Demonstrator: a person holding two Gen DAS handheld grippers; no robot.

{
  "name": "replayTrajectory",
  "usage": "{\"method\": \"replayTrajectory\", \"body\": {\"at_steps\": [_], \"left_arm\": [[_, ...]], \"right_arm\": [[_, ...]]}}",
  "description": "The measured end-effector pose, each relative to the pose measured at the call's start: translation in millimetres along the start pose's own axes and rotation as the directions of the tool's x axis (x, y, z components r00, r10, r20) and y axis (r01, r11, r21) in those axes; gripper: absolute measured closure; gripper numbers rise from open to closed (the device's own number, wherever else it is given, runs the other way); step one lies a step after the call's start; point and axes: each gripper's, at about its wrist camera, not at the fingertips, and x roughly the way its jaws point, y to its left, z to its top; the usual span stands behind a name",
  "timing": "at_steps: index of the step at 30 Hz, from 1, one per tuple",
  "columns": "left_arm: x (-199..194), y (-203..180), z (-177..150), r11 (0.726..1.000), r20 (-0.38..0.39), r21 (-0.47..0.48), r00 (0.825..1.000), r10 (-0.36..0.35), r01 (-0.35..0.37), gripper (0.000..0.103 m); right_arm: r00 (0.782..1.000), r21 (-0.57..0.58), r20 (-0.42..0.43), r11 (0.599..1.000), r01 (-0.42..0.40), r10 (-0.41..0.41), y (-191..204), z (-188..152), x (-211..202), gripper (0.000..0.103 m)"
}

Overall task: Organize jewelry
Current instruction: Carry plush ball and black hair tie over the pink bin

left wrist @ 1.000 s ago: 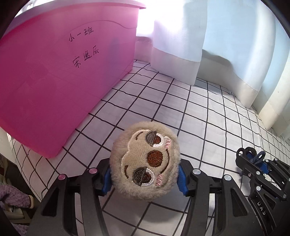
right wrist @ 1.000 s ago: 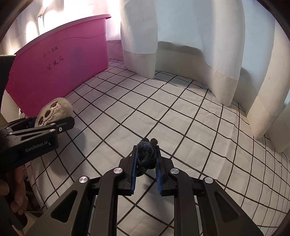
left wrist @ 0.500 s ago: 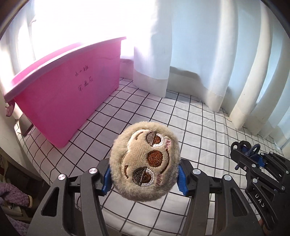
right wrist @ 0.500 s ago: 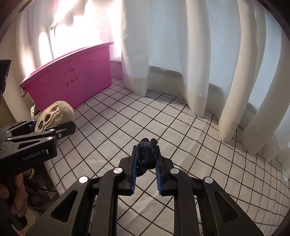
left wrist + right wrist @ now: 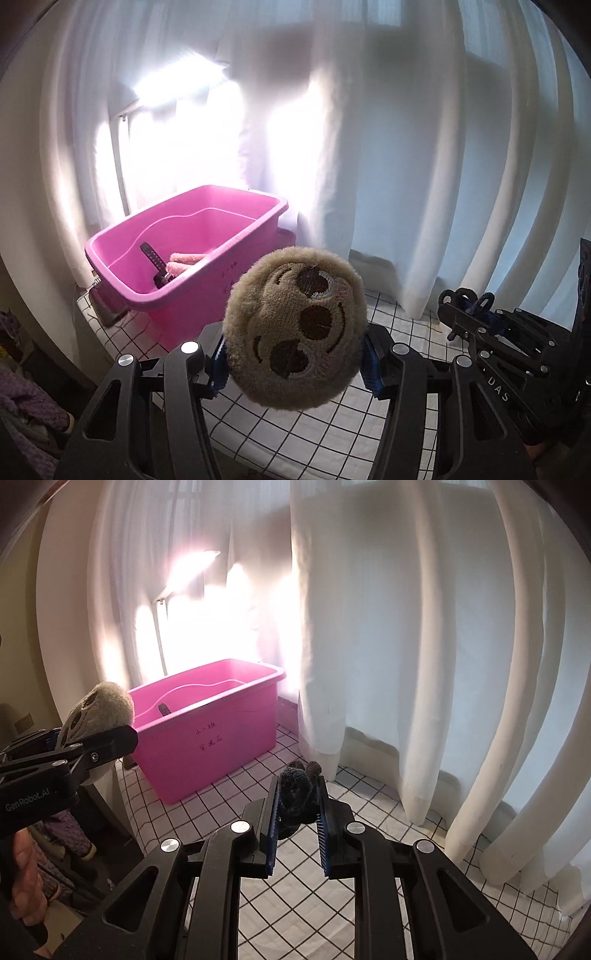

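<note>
My left gripper [image 5: 294, 354] is shut on a round beige plush sloth face [image 5: 295, 326], held up in the air; it also shows at the left of the right wrist view as the plush [image 5: 98, 709]. My right gripper [image 5: 298, 794] is shut on a dark blue fuzzy hair tie [image 5: 295, 790], seen small at the right of the left wrist view as the hair tie [image 5: 480, 304]. A pink plastic bin [image 5: 184, 254] stands ahead on the checked cloth [image 5: 229, 812], holding a dark strap-like item [image 5: 153, 260] and something pink and fuzzy [image 5: 184, 258].
White curtains [image 5: 406, 646] hang close behind the bin and along the right. The table's left edge [image 5: 125, 812] drops to a floor with purple fabric [image 5: 22, 398]. A person's hand [image 5: 26, 882] holds the left gripper's handle. Bright window glare sits behind the bin.
Both grippers have risen together with their loads and tilted up. The bin, earlier seen from its side, now shows its inside from above.
</note>
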Motion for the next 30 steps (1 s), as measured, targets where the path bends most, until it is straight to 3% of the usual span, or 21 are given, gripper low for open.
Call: {"method": "replayTrajectory", "body": {"at_steps": [8, 15, 22, 30], "left_arm": [[1, 66, 52, 0.997, 0.090, -0.043, 0.993, 0.074, -0.070, 0.049], [35, 134, 101, 0.993, 0.101, -0.084, 0.990, 0.097, -0.088, 0.049], [93, 193, 131, 0.990, 0.041, -0.110, 0.995, 0.096, -0.091, 0.049], [158, 228, 132, 0.990, -0.103, -0.116, 0.992, 0.070, -0.082, 0.048]], "right_arm": [[0.992, -0.024, 0.093, 0.996, -0.087, 0.089, 42, 71, 32, 0.085], [0.986, -0.056, 0.101, 0.991, -0.125, 0.130, 87, 134, 91, 0.085], [0.987, -0.045, 0.047, 0.988, -0.149, 0.151, 117, 175, 162, 0.085], [0.983, -0.032, -0.072, 0.985, -0.171, 0.169, 146, 189, 243, 0.085]]}}
